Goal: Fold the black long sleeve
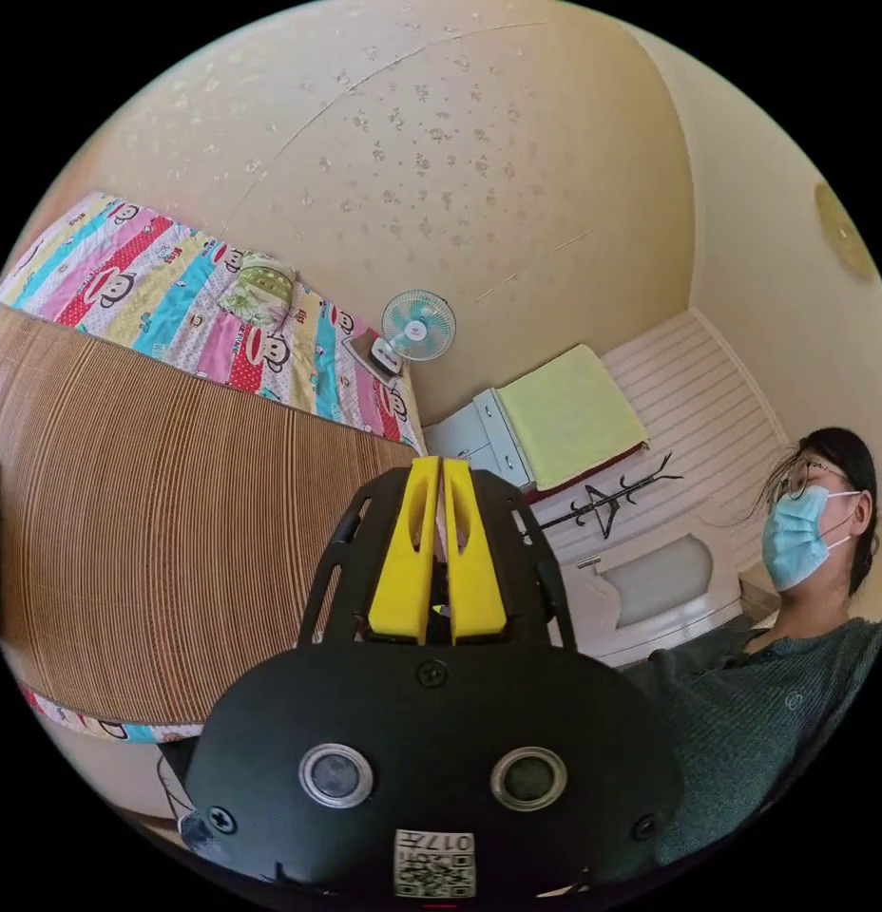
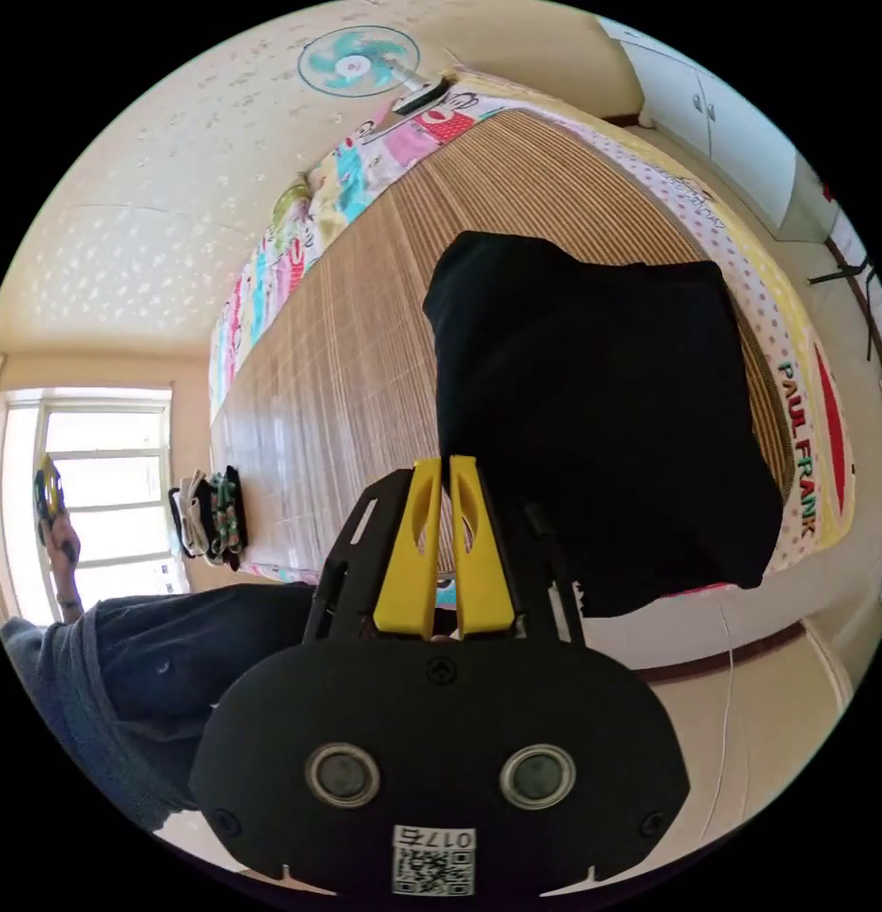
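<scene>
The black long sleeve (image 2: 603, 408) lies folded into a compact rectangle on the bamboo mat (image 2: 365, 361) of a bed, near the mat's end by the patterned sheet's edge. My right gripper (image 2: 448, 463) hovers at the garment's near edge, its yellow jaws pressed together with no cloth between them. In the left gripper view my left gripper (image 1: 441, 465) is shut on nothing and raised off the bed, pointing toward the wall, with the bamboo mat (image 1: 175, 532) to its left. In the right gripper view that left gripper (image 2: 47, 489) shows small, held up in a hand by the window.
A colourful cartoon sheet (image 1: 175, 294) borders the mat, and a small fan (image 1: 417, 328) stands at its end. A person in a mask and green sweater (image 1: 793, 665) stands beside the bed. White cabinets (image 1: 488, 437), a coat rack (image 1: 607, 499) and a window (image 2: 108, 484) surround it.
</scene>
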A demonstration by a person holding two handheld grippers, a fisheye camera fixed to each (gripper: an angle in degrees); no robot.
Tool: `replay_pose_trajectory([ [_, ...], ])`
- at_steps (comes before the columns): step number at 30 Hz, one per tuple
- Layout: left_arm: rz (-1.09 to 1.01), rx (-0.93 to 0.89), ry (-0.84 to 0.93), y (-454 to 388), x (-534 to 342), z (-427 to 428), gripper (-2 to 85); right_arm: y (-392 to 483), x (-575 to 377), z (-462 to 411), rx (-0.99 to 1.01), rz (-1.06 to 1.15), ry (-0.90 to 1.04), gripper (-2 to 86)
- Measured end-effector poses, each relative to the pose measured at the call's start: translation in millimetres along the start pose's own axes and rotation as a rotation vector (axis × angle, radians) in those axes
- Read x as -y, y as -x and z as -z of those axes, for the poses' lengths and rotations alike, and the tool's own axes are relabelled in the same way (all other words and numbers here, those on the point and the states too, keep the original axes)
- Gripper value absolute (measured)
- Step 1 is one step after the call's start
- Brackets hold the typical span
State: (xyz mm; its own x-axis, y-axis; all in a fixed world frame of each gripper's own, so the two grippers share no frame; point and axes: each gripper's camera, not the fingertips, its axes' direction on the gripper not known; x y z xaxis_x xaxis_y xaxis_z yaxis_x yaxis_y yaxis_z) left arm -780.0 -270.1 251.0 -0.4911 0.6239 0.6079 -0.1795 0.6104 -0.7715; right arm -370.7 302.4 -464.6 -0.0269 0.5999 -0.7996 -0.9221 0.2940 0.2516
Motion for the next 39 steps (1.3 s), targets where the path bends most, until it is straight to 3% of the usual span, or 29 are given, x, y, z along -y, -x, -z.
replay_pose_trajectory([
  [5, 0.032, -0.048, 0.027, 11.2, 4.6, -16.3, -1.0, 24.9, -67.3, 14.0, 0.494, 0.051, -0.100, 1.9],
  [9, -0.022, -0.032, 0.070, 3.6, 4.3, -24.3, -1.0, 54.2, -77.8, 55.6, 0.666, 0.191, -0.215, 1.5],
  [15, -0.136, 0.063, 0.077, -10.4, -6.5, -7.7, -1.0, 137.4, -79.7, 175.1, 0.961, 0.772, -0.338, 1.4],
  [21, -0.265, 0.078, 0.084, -26.7, -31.4, 19.1, -0.9, 146.2, -69.1, 273.8, 1.535, 1.229, -0.667, 1.2],
  [23, -0.318, 0.078, 0.090, -34.8, -37.3, 27.7, -0.9, 136.7, -51.9, 274.5, 1.902, 1.327, -0.775, 1.0],
  [25, -0.402, 0.084, 0.097, -48.4, -44.4, 40.2, -0.6, 132.7, -41.6, 267.9, 2.143, 1.352, -0.856, 0.9],
  [28, -0.523, 0.081, 0.131, -69.0, -51.4, 51.3, 1.6, 138.1, -31.9, 249.6, 2.327, 1.213, -0.951, 0.9],
  [32, -0.688, 0.075, 0.170, -97.0, -56.5, 57.4, 8.9, 182.4, -26.5, 193.0, 2.556, 0.874, -0.846, 1.0],
  [37, -0.916, 0.055, 0.243, -120.9, -74.8, 51.2, 13.8, 228.1, -25.4, 116.8, 2.529, 0.387, -0.643, 1.1],
  [39, -0.946, 0.017, 0.249, -119.2, -81.6, 52.2, 13.8, 246.6, -29.0, 92.0, 2.542, 0.324, -0.560, 1.1],
])
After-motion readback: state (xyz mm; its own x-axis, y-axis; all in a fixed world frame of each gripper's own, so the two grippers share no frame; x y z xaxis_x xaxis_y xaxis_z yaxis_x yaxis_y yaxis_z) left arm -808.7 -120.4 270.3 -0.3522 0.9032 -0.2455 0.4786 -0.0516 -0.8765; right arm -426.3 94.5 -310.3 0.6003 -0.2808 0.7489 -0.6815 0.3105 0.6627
